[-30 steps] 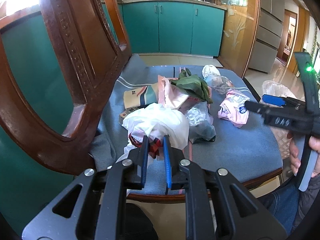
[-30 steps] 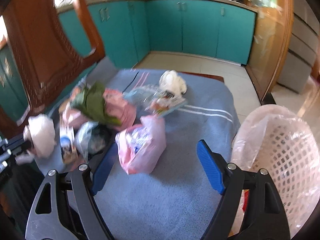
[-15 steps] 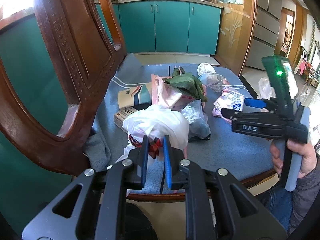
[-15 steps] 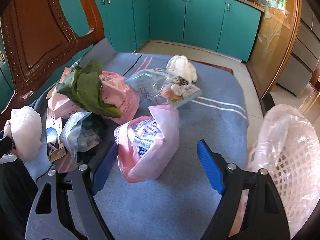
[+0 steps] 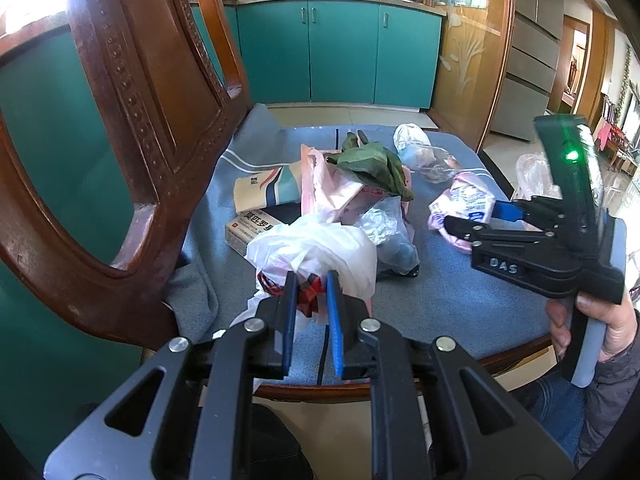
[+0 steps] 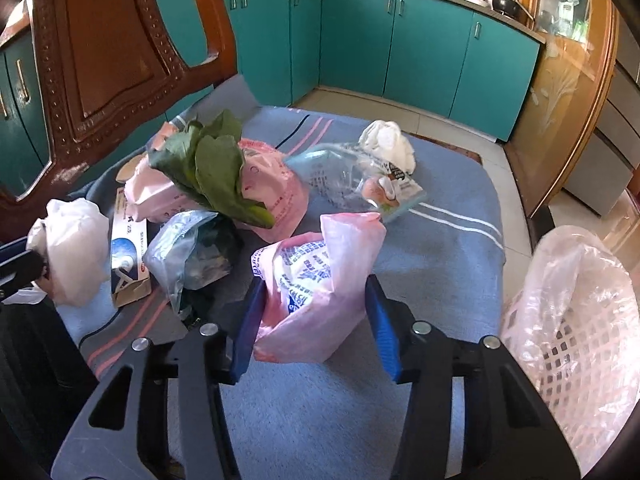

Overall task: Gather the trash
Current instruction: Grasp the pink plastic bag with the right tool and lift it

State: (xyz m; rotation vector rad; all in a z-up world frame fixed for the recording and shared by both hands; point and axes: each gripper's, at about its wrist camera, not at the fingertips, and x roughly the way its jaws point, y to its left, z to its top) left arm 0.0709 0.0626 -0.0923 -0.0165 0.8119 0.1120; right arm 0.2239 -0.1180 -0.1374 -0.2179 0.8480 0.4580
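My left gripper (image 5: 312, 294) is shut on a crumpled white plastic bag (image 5: 320, 246) with red print, at the near edge of the blue-clothed table (image 5: 440, 300). The same white bag (image 6: 74, 252) shows at the far left of the right wrist view. My right gripper (image 6: 316, 310) straddles a pink printed bag (image 6: 316, 272) standing on the cloth. Its jaws are closing, the bag fills the gap between the blue pads, and it does not look squeezed. In the left wrist view, a person's hand holds that right gripper (image 5: 470, 220) against the pink bag (image 5: 460, 200).
More trash lies mid-table: green leaves (image 6: 212, 164) on a pink bag, a clear bag with dark contents (image 6: 192, 252), a carton (image 6: 128, 252), a clear wrapper (image 6: 348, 176), a white wad (image 6: 388, 144). A lined white basket (image 6: 568, 320) stands off the table's right. A carved wooden chair back (image 5: 120, 120) rises on the left.
The right gripper came in and down over the pink bag, and its jaws narrowed around it. The left gripper and its white bag stayed put.
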